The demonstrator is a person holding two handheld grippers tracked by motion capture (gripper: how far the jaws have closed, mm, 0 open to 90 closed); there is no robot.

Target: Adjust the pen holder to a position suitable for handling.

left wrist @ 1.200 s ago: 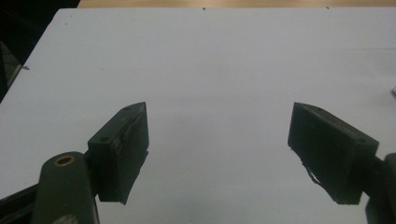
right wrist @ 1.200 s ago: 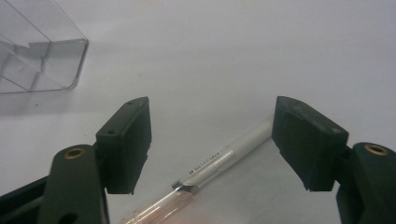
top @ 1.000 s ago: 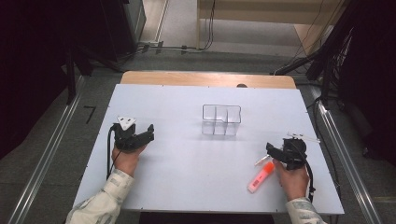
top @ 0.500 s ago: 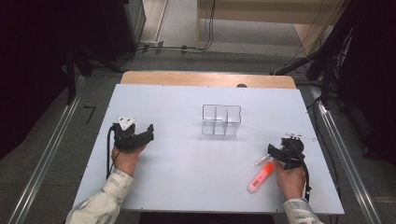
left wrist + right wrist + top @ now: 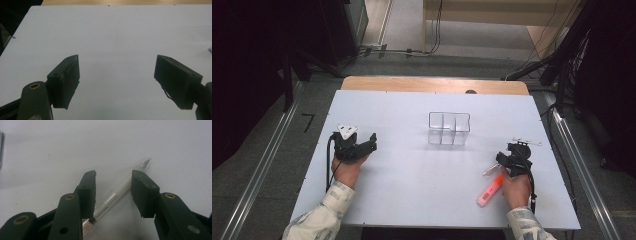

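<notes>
A pen (image 5: 489, 191) with an orange rear and a clear front barrel lies slanted on the white table (image 5: 422, 200) at the right. My right gripper (image 5: 503, 161) is low over its clear end. In the right gripper view the clear barrel (image 5: 120, 188) runs diagonally between the jaws of my right gripper (image 5: 113, 192). The jaws have just been closing around it, and a gap still shows on each side, so the pads do not press. My left gripper (image 5: 371, 143) rests at the table's left, open, with bare table between its jaws (image 5: 116, 82).
A clear plastic bin (image 5: 449, 129) with compartments stands in the middle of the table, toward the back. A wooden edge (image 5: 432, 85) runs behind the white top. Dark equipment and cables line the floor on both sides.
The right gripper's jaws have narrowed around the pen's clear end, with the hand shifting only slightly. The left hand and gripper have stayed put.
</notes>
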